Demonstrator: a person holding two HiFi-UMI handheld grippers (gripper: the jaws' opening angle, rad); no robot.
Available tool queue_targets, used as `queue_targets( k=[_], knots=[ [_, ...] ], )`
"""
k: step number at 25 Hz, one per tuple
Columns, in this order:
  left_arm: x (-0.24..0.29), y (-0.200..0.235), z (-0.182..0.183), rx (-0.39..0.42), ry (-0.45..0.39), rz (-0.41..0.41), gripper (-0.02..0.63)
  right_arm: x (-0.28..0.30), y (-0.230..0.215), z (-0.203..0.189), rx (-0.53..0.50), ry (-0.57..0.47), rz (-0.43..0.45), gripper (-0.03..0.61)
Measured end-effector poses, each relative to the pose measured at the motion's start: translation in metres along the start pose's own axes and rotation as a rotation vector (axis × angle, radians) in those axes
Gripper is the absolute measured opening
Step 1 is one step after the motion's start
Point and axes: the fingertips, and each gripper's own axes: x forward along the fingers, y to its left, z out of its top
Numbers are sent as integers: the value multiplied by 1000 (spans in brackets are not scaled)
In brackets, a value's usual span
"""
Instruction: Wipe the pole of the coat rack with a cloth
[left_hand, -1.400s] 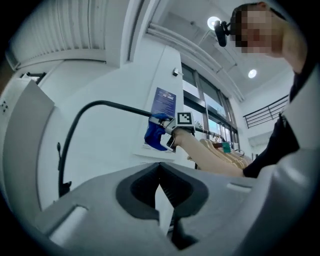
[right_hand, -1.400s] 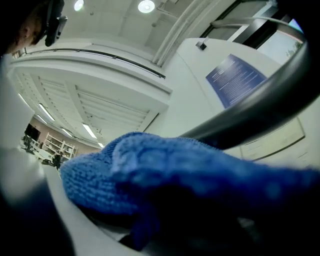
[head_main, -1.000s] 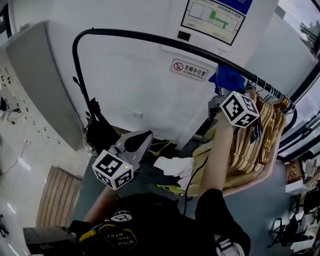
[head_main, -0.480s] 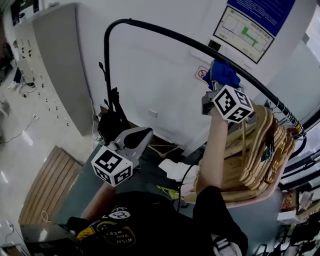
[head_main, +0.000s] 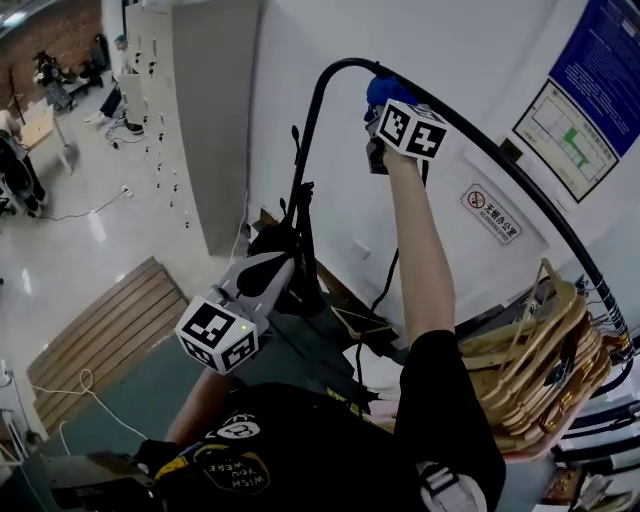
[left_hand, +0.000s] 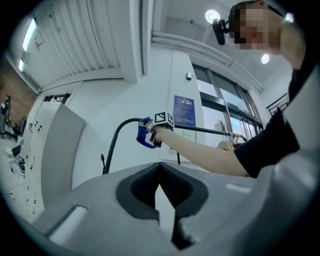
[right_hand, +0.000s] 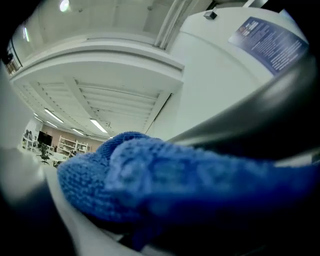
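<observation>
Right hand-held gripper (head_main: 379, 108), raised high, is clamped on a blue cloth (head_main: 381, 88), pressing it against the coat rack's pole (head_main: 318, 105) for wiping. Left hand-held gripper (head_main: 272, 274) waits below, jaws together, empty.

Blue cloth (right_hand: 150, 185): nubbly, looped microfibre with a matt finish. The pole (right_hand: 280, 125) it lies against is smooth and black with a dull metal sheen. Pale wooden hangers (head_main: 525, 370) on that pole look smooth and lightly varnished. The left gripper (left_hand: 160, 200) shell is matt grey plastic.
</observation>
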Motion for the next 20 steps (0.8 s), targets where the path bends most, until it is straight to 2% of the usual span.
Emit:
queue_targets(
  k=[4,10,14,20],
  knots=[
    [-2,6,2,-3,-2,8,0,23,15,2,57,-21,54,12],
    [25,-7,1,4,16,-94,0,-70,-20,12,58,-66,-20,12],
    [69,-34,2,18,19,-212,0,-153,-55,22,-8,-84,-130,14],
    [147,-116,3,48,25,-446,0,-303,-123,39,-22,-190,-385,14]
  ],
)
